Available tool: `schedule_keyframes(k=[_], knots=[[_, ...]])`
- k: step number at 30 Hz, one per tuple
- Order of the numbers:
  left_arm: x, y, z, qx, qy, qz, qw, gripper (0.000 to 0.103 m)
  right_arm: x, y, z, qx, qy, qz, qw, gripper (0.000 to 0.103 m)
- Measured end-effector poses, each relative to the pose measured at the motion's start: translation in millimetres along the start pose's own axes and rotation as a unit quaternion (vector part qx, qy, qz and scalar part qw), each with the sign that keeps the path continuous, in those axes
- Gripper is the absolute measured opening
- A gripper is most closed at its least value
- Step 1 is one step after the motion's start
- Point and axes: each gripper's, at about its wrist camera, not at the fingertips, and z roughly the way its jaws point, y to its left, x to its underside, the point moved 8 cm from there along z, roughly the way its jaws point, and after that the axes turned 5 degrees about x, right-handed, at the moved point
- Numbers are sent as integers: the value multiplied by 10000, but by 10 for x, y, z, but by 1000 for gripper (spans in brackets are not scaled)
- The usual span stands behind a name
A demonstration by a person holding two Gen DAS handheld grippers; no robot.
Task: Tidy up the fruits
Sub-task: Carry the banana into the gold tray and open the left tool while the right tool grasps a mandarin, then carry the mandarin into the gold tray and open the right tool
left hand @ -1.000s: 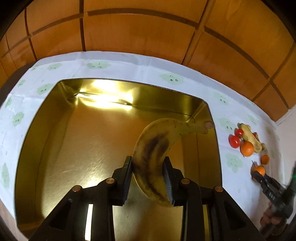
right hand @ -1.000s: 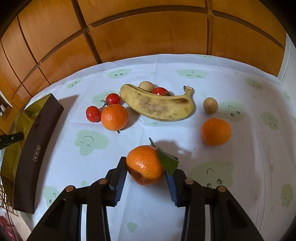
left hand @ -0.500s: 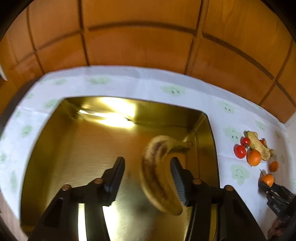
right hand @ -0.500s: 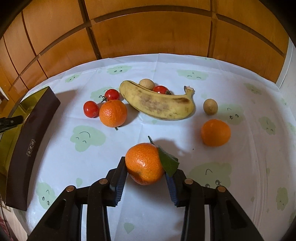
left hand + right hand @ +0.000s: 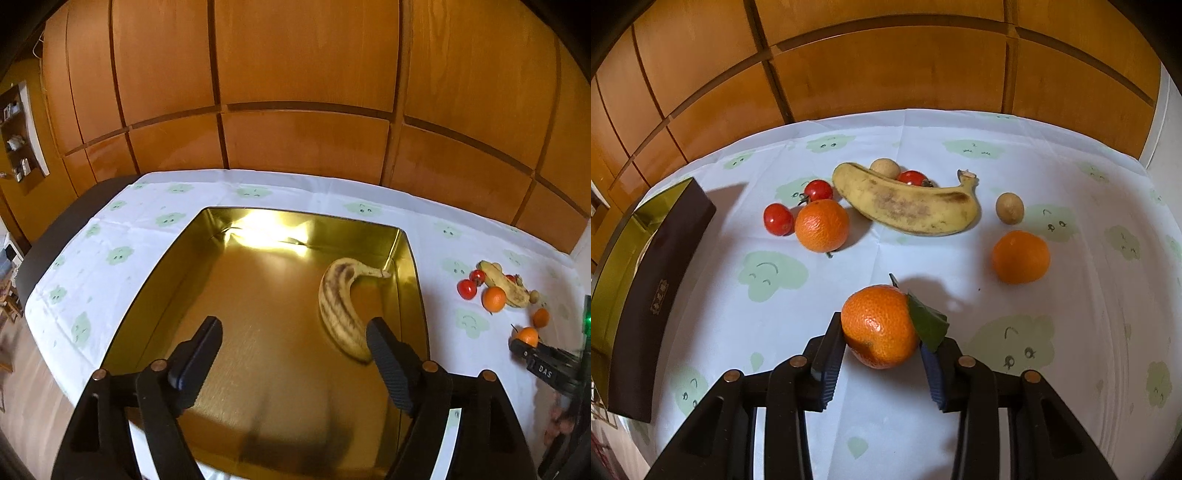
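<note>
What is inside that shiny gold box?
A single spotted banana lies on the floor of the gold box, near its right wall. The open left gripper covers part of the near floor, so that part stays unseen.

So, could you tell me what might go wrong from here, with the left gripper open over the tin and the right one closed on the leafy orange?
1. The right gripper pinches the round leafy orange only at its near sides; it might roll out when lifted.
2. The open left gripper has one finger right beside the speckled yellow banana in the gold metal tin; withdrawing could nudge the banana.
3. The green leaf lies against one finger and may tear.
</note>
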Motion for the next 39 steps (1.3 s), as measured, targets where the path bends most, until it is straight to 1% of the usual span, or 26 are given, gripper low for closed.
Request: schedule_keyframes(k=[10, 14, 19, 24, 27, 29, 34, 36, 39], knots=[[211, 98, -170, 13, 9, -139, 9999, 81, 145, 289, -102, -272, 36, -193, 9994, 39], [290, 139, -200, 11, 31, -194, 9998, 81, 204, 392, -123, -302, 58, -310, 9990, 39], [389, 195, -227, -6, 57, -249, 9997, 83, 245, 502, -176, -393, 64, -374, 9985, 39], [453, 271, -264, -61, 30, -297, 9995, 85, 241, 697, -290, -566, -10, -535, 9970, 39], [480, 316, -278, -70, 23, -358, 9993, 85, 191, 880, -463, -815, -172, -634, 9945, 39], [504, 369, -279, -88, 30, -427, 9990, 85, 156, 1058, -597, -966, -307, -828, 9914, 39], [549, 513, -305, -150, 2, -573, 9982, 85, 118, 1593, -898, -1428, -560, -1288, 9797, 39], [560, 577, -320, -185, -23, -632, 9978, 85, 135, 1801, -977, -1586, -602, -1467, 9745, 39], [583, 682, -352, -251, -65, -711, 9971, 85, 149, 2078, -1014, -1706, -614, -1734, 9680, 39]])
